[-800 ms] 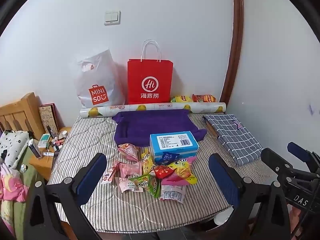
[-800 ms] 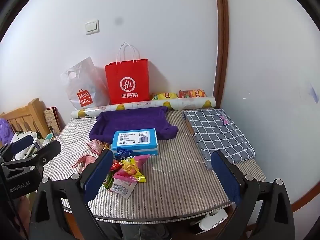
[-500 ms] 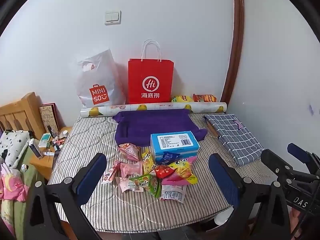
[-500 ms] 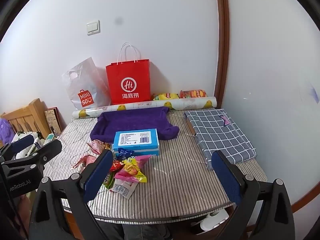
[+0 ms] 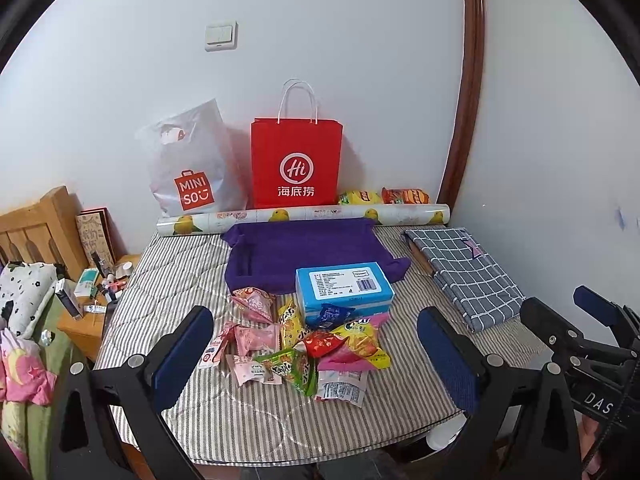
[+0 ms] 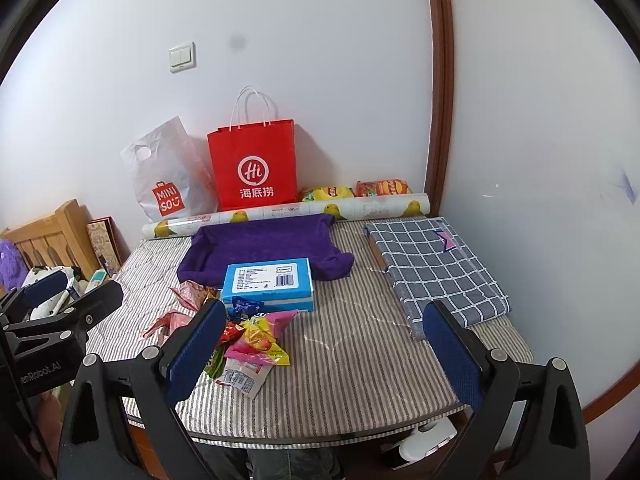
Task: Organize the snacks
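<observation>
A heap of small snack packets [image 5: 304, 344] [image 6: 248, 340], pink, yellow, green and red, lies on the striped table [image 5: 168, 280] [image 6: 360, 352] in front of a blue box [image 5: 343, 288] [image 6: 269, 281]. Behind the box sits a purple cloth tray [image 5: 304, 250] [image 6: 256, 246]. My left gripper [image 5: 316, 354] hovers open over the near table edge, the heap between its widely spread fingers from the camera's angle but farther off. My right gripper [image 6: 324, 350] is open too, to the right of the heap, above bare striped cloth. Neither holds anything.
A red paper bag [image 5: 296, 164] and a white plastic bag [image 5: 190, 168] lean on the back wall behind a printed roll [image 5: 304, 216]. Two chip bags [image 5: 384, 197] lie behind the roll. A folded checked cloth [image 5: 464, 272] is at right. A cluttered nightstand [image 5: 96, 292] stands left.
Both views have crept very slightly; the objects on the table have not moved, and both grippers stay open.
</observation>
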